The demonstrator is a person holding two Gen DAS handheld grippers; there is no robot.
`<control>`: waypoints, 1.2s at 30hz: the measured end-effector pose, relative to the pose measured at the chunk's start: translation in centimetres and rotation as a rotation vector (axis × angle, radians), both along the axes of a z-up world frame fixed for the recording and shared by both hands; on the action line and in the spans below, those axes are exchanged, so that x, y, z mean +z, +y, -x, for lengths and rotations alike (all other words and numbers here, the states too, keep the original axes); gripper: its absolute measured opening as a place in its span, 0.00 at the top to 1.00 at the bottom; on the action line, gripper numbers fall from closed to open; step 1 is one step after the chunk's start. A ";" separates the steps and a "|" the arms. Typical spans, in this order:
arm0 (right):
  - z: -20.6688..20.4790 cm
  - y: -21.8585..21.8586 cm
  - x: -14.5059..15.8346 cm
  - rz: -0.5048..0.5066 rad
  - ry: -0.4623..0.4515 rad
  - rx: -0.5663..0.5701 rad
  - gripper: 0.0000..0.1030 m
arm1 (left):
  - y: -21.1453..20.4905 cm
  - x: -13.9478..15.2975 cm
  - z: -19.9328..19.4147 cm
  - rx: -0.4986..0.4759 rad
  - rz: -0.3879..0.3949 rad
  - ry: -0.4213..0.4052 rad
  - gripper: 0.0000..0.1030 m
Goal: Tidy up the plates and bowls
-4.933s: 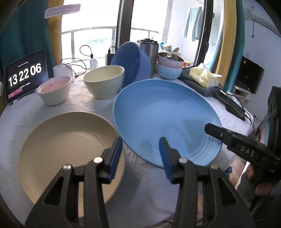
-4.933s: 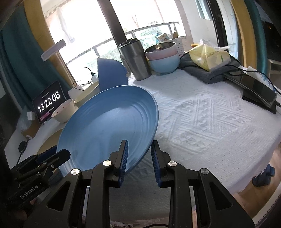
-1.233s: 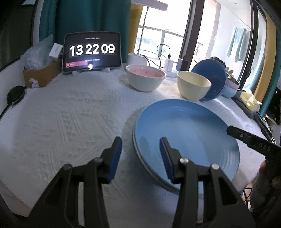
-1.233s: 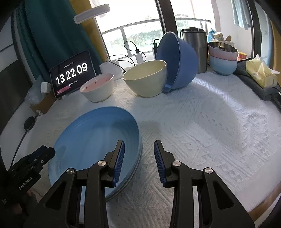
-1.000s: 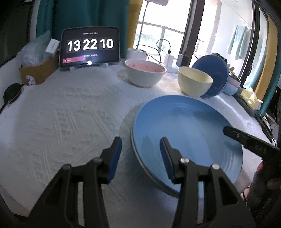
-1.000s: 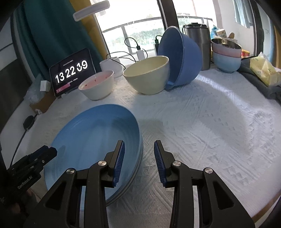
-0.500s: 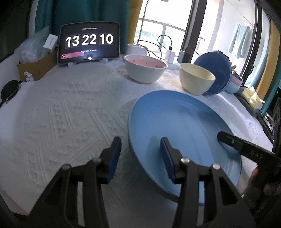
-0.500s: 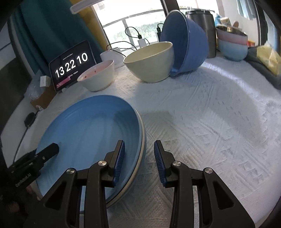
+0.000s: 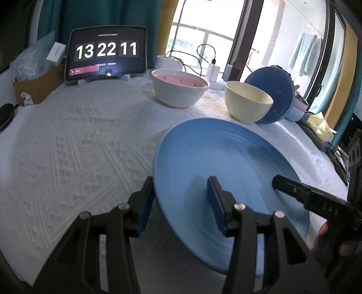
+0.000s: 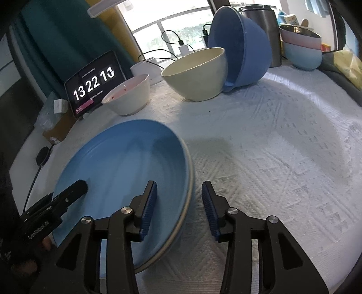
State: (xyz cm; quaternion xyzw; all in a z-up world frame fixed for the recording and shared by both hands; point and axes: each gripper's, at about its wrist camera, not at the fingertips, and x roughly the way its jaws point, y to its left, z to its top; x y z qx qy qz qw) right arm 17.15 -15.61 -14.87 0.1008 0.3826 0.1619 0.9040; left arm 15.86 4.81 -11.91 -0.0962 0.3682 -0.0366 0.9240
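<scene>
Straddling the blue plate's (image 10: 126, 167) rim, the right gripper (image 10: 179, 204) has just been opening – pads clear; the left gripper (image 9: 181, 204) likewise gapes; cream bowl (image 10: 196, 74) sits upper centre.

Upper left of the left wrist view: black tablet clock on a stand (image 9: 106, 57), reading 13 22 11. Just left of it, open brown cardboard box (image 9: 36, 87) with crinkly clear plastic and a small white carton (image 9: 55, 52) poking out. Behind, teal curtain (image 9: 104, 15). Everything sitting on a white embossed tablecloth (image 9: 74, 144). Upper right of the right wrist view: tall steel canister with a black lid (image 10: 263, 27). Top centre there, white charger plug with a looping black cable (image 10: 184, 46). Far right edge, yellow tissue pack (image 10: 348, 65), partly cut off.
</scene>
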 end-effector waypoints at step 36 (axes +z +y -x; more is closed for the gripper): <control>-0.1 2.9 1.5 0.009 -0.029 -0.008 0.57 | 2.6 1.4 -0.3 0.025 0.046 -0.014 0.53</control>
